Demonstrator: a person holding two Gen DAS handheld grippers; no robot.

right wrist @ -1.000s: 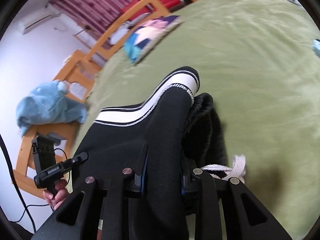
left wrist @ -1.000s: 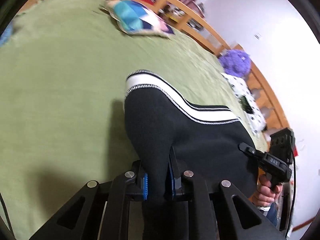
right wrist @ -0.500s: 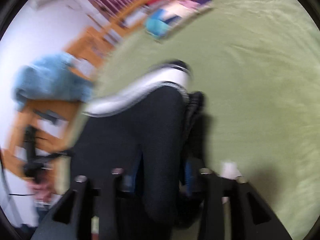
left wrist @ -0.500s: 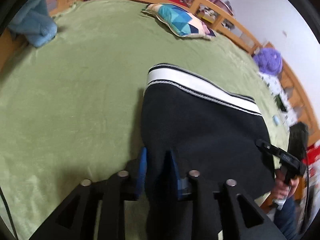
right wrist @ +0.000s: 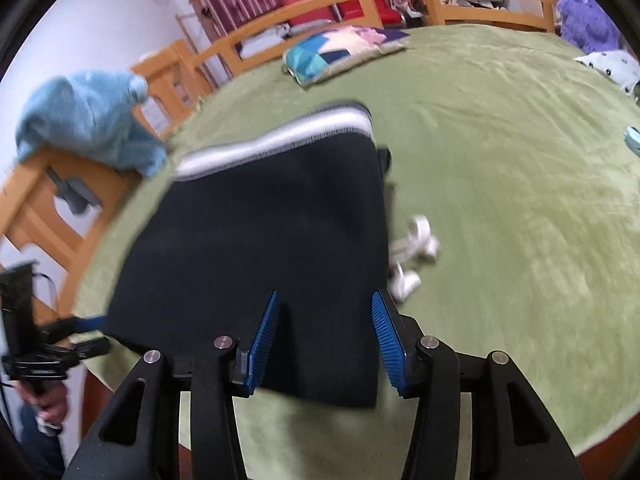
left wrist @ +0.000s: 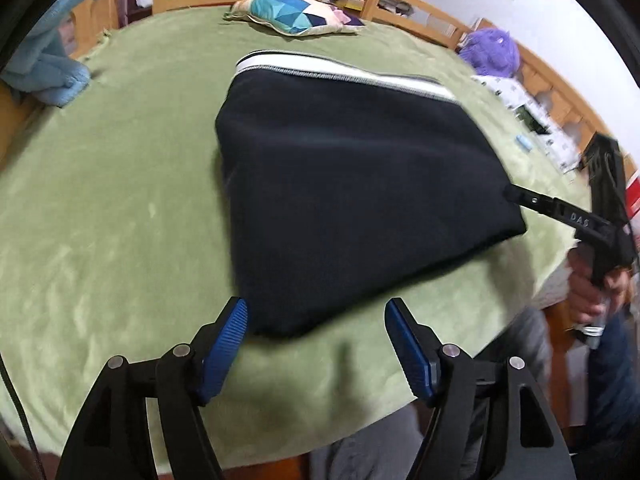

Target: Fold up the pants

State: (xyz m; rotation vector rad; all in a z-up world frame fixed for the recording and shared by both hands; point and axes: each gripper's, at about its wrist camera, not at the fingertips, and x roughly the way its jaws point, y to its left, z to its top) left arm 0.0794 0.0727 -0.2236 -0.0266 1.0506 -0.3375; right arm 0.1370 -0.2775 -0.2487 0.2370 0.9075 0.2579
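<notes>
L wrist view: pants (left wrist: pixel 352 184), black, folded flat on bed (left wrist: pixel 120 208), white waistband at far edge. L gripper (left wrist: pixel 316 332) w/ jaws wide, just been opening, nothing between; near fold corner just ahead of left pad. R gripper (left wrist: pixel 568 216) seen from side at pants' right corner, held by hand (left wrist: pixel 592 300). Also pillow (left wrist: pixel 296 18), blue plush (left wrist: pixel 48 64), purple plush (left wrist: pixel 490 50).

R wrist view: R gripper (right wrist: pixel 326 336) jaws part-open, just closed a little; pants (right wrist: pixel 260 232) near edge lies between pads, no visible pinch. Only here: white drawcord (right wrist: pixel 416 256) sticking out at right edge, dark under-layer poking past top right.

Risk (judged): pads snagging cloth on pull-back, dragging fold open; loose drawcord left outside stack.
</notes>
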